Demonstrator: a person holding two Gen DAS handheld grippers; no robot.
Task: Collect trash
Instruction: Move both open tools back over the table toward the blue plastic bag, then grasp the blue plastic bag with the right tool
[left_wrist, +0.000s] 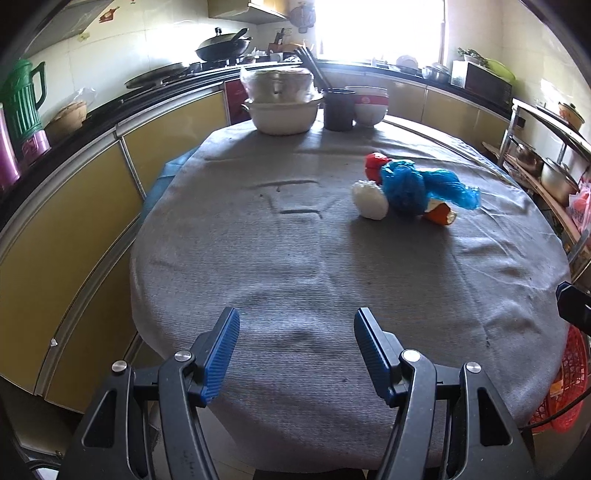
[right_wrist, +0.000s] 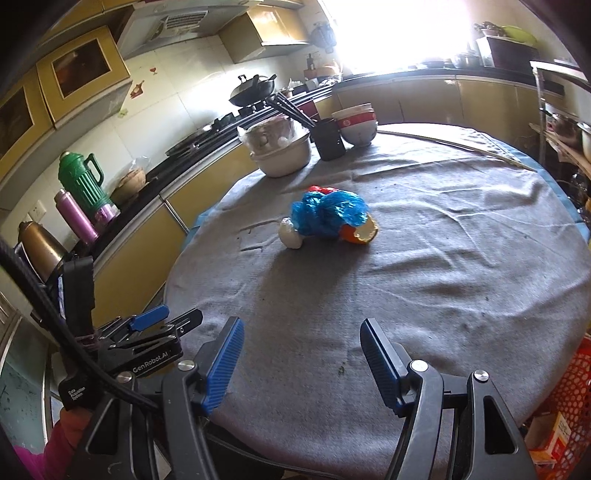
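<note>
Trash is seen bunched in one small heap on the grey tablecloth (left_wrist: 295, 258), right of centre in the left wrist view and just above centre in the right wrist view. The heap is made up of a crumpled blue plastic bag (left_wrist: 417, 186), a white wad (left_wrist: 369, 201) touching its left side, a red scrap (left_wrist: 375, 164) behind it, and a piece of orange peel (left_wrist: 441, 216) at its lower right edge.

Left gripper (left_wrist: 295, 354) is held at the bottom of its own frame, jaws spread, nothing between the blue pads, well apart from the heap. Right gripper (right_wrist: 301, 360) is held likewise at the bottom of its frame, jaws spread and empty.

At the far table edge, upper centre, a white pot (left_wrist: 282, 116) with a wrapped bowl stacked on it, a dark cup with chopsticks (left_wrist: 338, 109) and stacked bowls (left_wrist: 369, 105) are noted. A red mesh basket (left_wrist: 569, 384) is seen at the lower right, off the table.
</note>
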